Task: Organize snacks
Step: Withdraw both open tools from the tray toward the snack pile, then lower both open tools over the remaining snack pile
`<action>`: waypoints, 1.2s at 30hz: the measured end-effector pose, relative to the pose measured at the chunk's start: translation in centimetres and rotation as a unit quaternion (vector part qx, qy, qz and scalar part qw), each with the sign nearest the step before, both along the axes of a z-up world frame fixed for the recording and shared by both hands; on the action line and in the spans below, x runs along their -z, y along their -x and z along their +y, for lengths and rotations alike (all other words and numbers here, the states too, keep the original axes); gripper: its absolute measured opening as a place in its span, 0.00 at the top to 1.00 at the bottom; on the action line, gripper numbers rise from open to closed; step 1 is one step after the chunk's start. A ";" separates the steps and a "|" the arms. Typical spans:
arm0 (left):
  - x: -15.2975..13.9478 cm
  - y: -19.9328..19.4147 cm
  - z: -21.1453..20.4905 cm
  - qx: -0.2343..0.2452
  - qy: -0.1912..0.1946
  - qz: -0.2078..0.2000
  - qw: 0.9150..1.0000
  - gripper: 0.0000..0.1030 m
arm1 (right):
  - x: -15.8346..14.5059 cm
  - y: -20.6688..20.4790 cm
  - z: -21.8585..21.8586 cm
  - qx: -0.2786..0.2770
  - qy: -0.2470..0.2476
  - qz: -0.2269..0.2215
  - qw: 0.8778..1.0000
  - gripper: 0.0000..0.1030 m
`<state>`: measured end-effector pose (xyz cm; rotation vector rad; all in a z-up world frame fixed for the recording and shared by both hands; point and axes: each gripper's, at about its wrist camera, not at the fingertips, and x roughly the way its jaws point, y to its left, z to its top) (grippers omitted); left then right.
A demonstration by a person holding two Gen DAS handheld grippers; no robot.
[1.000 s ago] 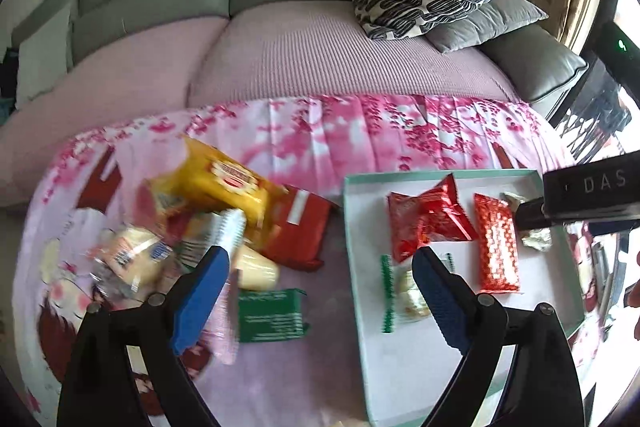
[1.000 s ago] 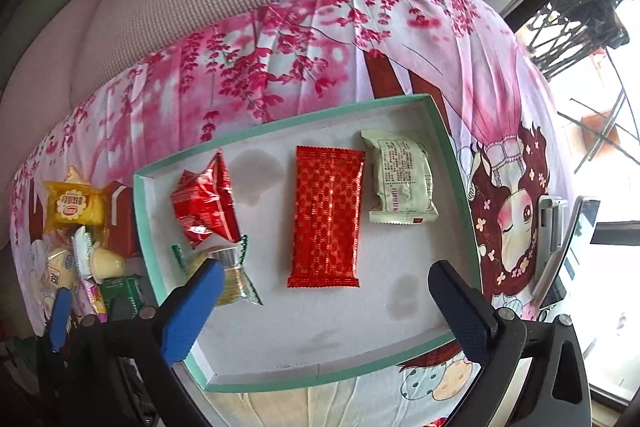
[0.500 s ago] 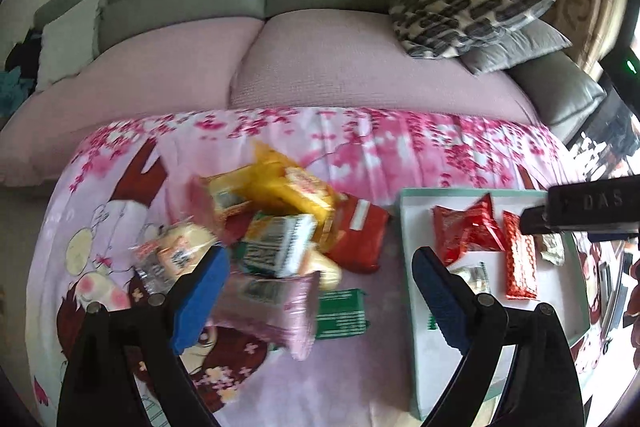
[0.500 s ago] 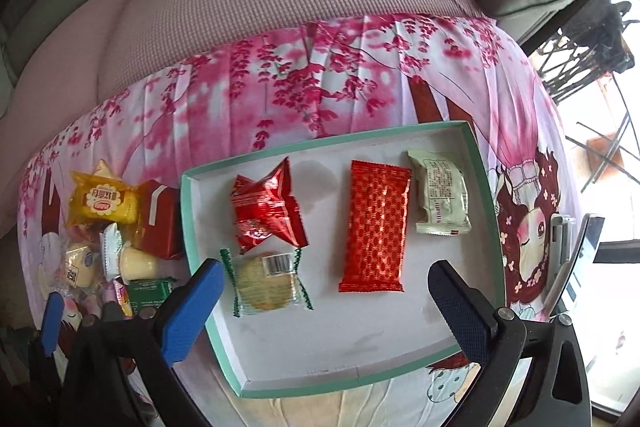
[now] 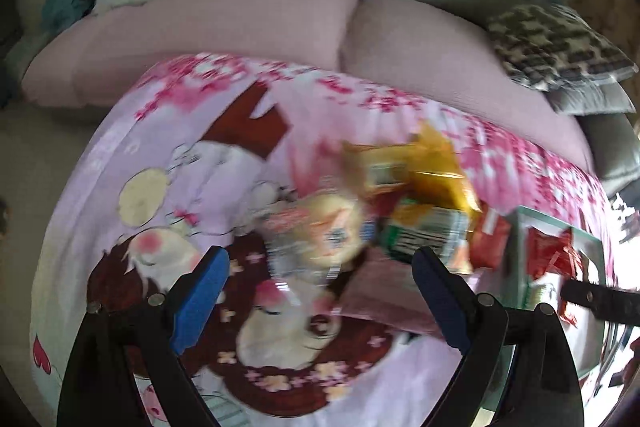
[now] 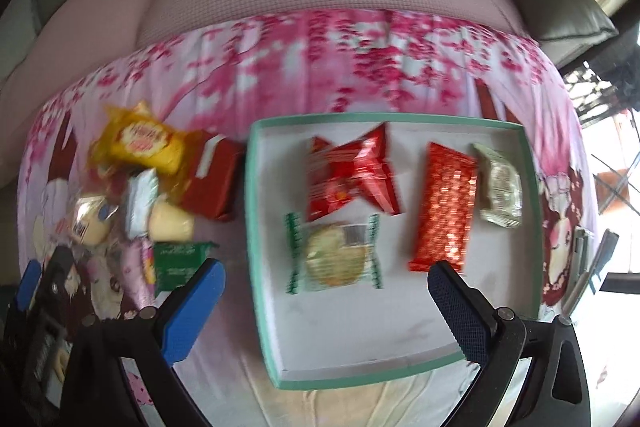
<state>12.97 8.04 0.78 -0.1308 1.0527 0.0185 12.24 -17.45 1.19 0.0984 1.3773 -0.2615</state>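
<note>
A teal-rimmed white tray lies on the pink cartoon cloth. In it are a shiny red packet, a red patterned bar, a pale green packet and a clear green-edged biscuit packet. A pile of loose snacks lies left of the tray: a yellow packet, a red box, a green packet. My right gripper is open and empty over the tray's near side. My left gripper is open and empty, just in front of the blurred snack pile.
A sofa with pink seat cushions stands behind the cloth. Patterned and grey pillows lie at its right end. The tray's corner shows at the right of the left wrist view. Dark metal furniture is at far right.
Both views have swung to the left. The left gripper has moved from the tray's edge to the snack pile. The right gripper has shifted left along the tray. Both stay open.
</note>
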 end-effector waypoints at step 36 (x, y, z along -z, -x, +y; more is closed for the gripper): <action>3.6 -1.1 6.7 -0.079 -0.010 0.066 0.995 0.10 | 3.4 -5.9 10.0 -0.040 0.051 0.006 0.998 0.00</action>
